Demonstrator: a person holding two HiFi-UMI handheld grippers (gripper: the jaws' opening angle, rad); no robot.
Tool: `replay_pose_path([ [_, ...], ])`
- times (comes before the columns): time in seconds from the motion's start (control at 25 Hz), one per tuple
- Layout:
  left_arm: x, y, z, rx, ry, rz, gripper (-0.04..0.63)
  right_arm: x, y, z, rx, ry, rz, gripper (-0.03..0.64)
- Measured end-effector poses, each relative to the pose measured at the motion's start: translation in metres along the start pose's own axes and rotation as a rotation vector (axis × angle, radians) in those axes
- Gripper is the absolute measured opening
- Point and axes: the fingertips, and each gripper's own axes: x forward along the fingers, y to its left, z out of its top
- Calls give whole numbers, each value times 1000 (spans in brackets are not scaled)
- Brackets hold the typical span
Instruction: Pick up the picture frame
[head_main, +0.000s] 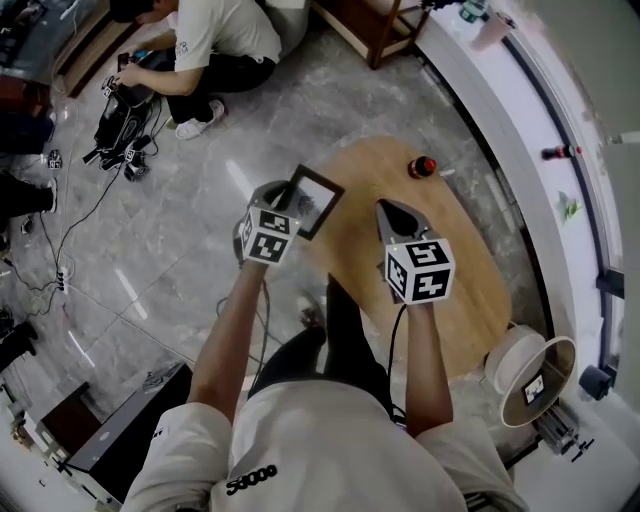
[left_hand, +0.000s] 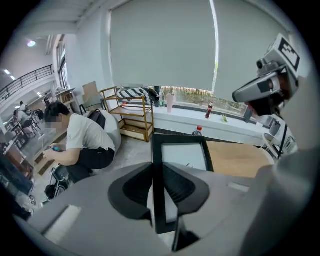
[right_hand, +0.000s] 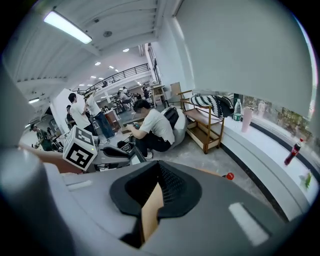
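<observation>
The picture frame (head_main: 318, 201) is black-edged with a pale pane, and it hangs in the air over the left end of the oval wooden table (head_main: 465, 265). My left gripper (head_main: 287, 197) is shut on the frame's edge. In the left gripper view the frame (left_hand: 182, 154) runs forward out of that gripper (left_hand: 159, 175), whose jaws pinch its left border. My right gripper (head_main: 389, 209) hovers over the table to the right of the frame, apart from it. The right gripper view shows this gripper (right_hand: 157, 176) shut, with only table wood behind it.
A small red object (head_main: 423, 166) stands at the table's far end. A person (head_main: 215, 40) crouches on the marble floor beside cables and gear (head_main: 125, 125). Near the white window ledge (head_main: 520, 110) stands a wooden shelf (head_main: 375, 30). A white spool (head_main: 528, 375) sits at the lower right.
</observation>
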Motion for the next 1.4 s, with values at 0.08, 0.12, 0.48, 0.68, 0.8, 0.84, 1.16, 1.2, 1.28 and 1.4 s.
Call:
replay_pose_path([
  [0.08,-22,0,4,0,-25,19,74,-13,12,5,-21,-21,4,3],
  [0.12,-33,0,5,0,-38,28,74,-20,17,8,-29,-32,5,3],
  [0.48,-125,1,29,38,-166,103,74,-72,72,36,-123,-117,25,3],
  [0.68,-172,-9,39,61,-222,134,74,-103,97,46,-159,-161,24,3],
  [0.8,-198,-13,49,78,-264,153,74,-119,109,53,-185,-190,23,3],
  [0.84,-207,-14,52,83,-278,159,74,-124,114,55,-196,-199,23,3],
  [1.16,-289,-18,73,120,-407,221,74,-173,161,72,-298,-278,30,3],
  [1.2,-299,-18,75,122,-426,230,74,-180,167,74,-309,-290,30,3],
  [1.28,-321,-18,79,124,-463,248,74,-193,178,79,-331,-310,30,3],
  [1.4,-356,-21,86,136,-507,278,74,-213,193,84,-364,-343,31,3],
])
